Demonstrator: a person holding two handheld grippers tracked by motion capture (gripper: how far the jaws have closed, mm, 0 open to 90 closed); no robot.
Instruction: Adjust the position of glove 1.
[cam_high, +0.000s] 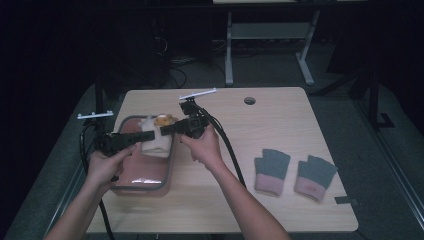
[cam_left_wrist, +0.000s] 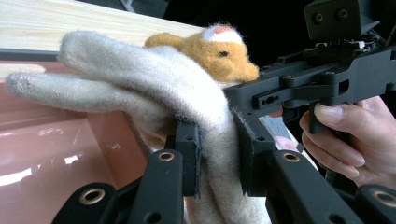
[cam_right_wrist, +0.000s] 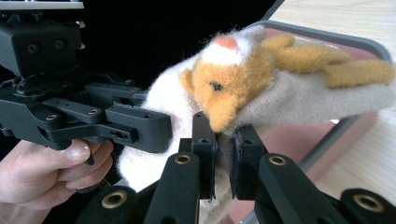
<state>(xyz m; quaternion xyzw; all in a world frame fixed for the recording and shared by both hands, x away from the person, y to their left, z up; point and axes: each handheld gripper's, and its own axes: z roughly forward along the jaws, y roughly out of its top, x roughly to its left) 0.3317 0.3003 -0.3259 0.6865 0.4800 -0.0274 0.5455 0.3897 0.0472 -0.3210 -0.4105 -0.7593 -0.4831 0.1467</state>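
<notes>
Cream fleece glove (cam_high: 152, 140) with orange animal face, clamped by left hand-held gripper (cam_left_wrist: 219, 161) and right hand-held gripper (cam_right_wrist: 223, 161), held over pink tray (cam_high: 145, 172), fingers pointing away.

From high view I cannot read small red mark on right mitten (cam_high: 313, 178). Cream glove (cam_left_wrist: 154, 88) lower end cut by frame edge, cuff hidden behind left tongs (cam_left_wrist: 217, 154).

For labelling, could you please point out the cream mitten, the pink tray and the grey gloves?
Mitten (cam_left_wrist: 154, 79): left gripper view, on its cream fabric.
Tray (cam_high: 145, 172): high view, on its bare pink floor.
Gloves (cam_high: 272, 165): high view, on the left glove's grey palm.
</notes>
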